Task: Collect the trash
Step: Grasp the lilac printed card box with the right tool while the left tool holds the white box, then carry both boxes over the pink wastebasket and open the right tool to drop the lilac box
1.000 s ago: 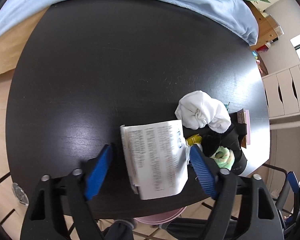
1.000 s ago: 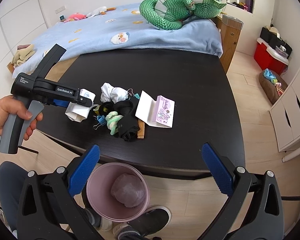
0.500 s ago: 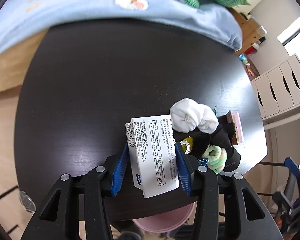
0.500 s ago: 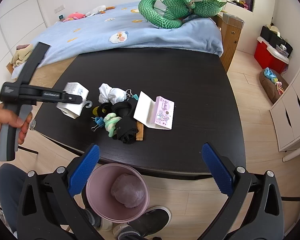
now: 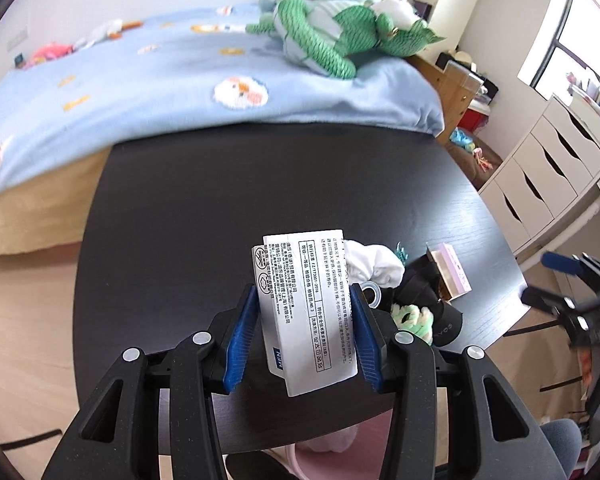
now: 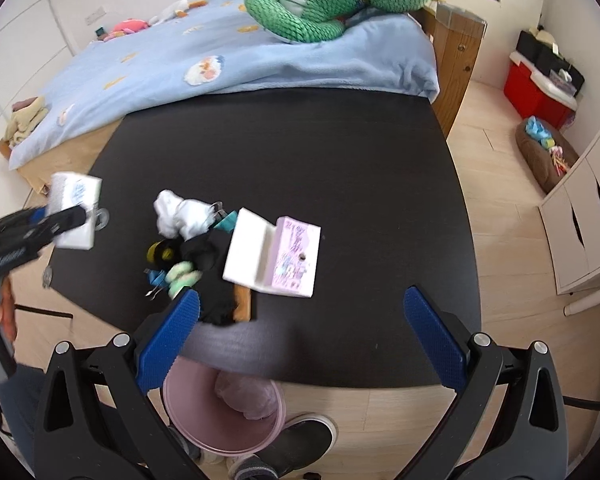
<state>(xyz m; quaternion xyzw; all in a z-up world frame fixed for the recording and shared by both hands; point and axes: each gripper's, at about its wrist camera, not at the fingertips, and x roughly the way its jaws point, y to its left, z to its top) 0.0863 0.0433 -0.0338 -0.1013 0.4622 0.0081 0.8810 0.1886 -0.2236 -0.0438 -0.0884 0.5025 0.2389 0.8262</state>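
My left claw pinches the printed paper packaging by its side edges above the surface; light, flimsy, it would crumple. My right claw hangs open.

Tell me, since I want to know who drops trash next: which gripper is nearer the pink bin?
Right. The right gripper hovers open almost directly above the pink bin at the table's near edge. The left gripper holds the white package off to the side, over the table's left end.

A home bedroom: a blue-blanketed bed with a green plush dragon beside white drawers.
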